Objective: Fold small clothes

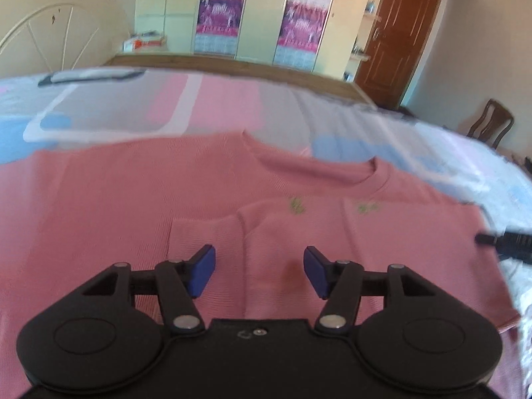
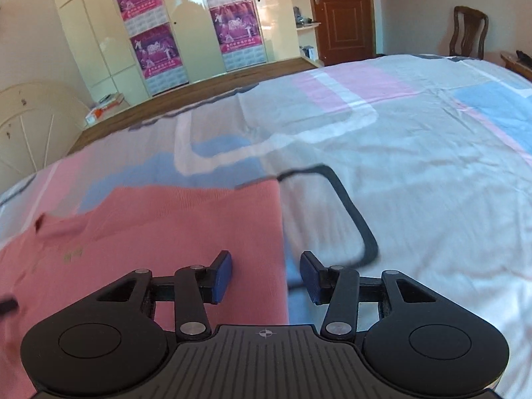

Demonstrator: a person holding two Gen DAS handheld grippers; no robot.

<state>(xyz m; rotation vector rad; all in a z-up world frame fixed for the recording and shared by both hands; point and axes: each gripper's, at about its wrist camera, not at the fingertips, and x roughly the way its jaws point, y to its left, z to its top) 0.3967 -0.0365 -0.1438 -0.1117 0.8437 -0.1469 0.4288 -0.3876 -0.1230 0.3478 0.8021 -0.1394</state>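
Pink ribbed knit top [image 1: 133,199], lying flat on a bed, with its round neckline [image 1: 332,173] toward the far side and two small green motifs [image 1: 297,206] on the chest. One sleeve [image 1: 206,232] is folded inward across the body of the garment, its cuff end lying on the front panel. Seen from the right wrist, the straight side edge of the top [image 2: 199,226] runs toward the camera, ending between the two blue pads.

Left gripper [image 1: 260,267]: jaws apart above the folded sleeve and front panel, blue pads [image 1: 201,271] clear of the cloth, nothing clamped between them. Right gripper [image 2: 265,274]: jaws apart, straddling the side edge of the top; the left pad stands over pink fabric, the right pad over the sheet; no cloth is pinched. A dark part of the right gripper shows at the right edge of the left wrist view.

Bed sheet [image 2: 415,166]: pale, with pink and blue blocks, white bands and a dark curved line [image 2: 352,212] just beside the garment. Beyond the bed: a cream wardrobe [image 2: 193,26] bearing pink and purple posters [image 2: 232,30], a brown door [image 2: 342,10], a wooden chair [image 2: 468,31] and a cream headboard [image 1: 50,23].
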